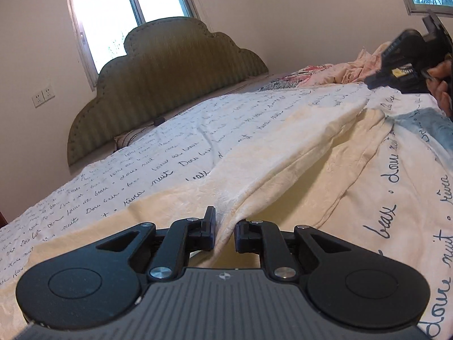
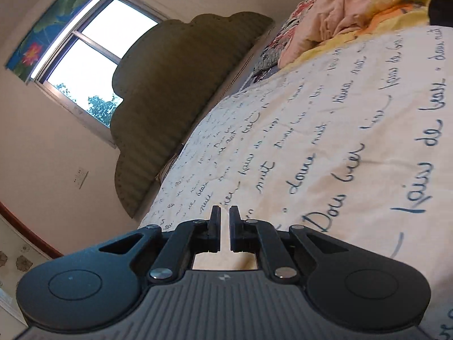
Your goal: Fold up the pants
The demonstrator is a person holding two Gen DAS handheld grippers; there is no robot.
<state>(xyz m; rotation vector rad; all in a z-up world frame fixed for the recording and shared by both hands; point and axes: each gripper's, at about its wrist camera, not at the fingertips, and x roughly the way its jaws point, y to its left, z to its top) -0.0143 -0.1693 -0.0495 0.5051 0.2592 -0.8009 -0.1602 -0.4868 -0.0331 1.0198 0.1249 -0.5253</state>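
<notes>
Pants [image 1: 286,153], cream and faintly textured, spread over the script-printed bedsheet [image 1: 158,153] and gathered into a ridge running away from the left gripper [image 1: 225,233]. Left jaws clamped on a fold of the pants at the near end of that ridge, cloth bunched between the black fingers [image 1: 209,226]. Fabric rising from the pinch and stretching toward the far right of the sheet, flattening out on both sides of the ridge.

Right gripper [image 2: 225,231] closed, jaws nearly together with only a thin slit left, nothing held between them; bare sheet showing through the slit. Seen from the left wrist as a blurred black shape [image 1: 402,65] beyond the far end of the pants, a hand [image 1: 443,85] wrapped around its grip, hovering just over the sheet.

Past the pants, at the head of the sheet: a green scalloped headboard [image 1: 170,85] against the wall, a window [image 1: 127,11] above it. A heap of pink and floral bedding [image 2: 342,8] at the far right of the sheet, beside the headboard. A wall socket [image 1: 44,96] left of the headboard.
</notes>
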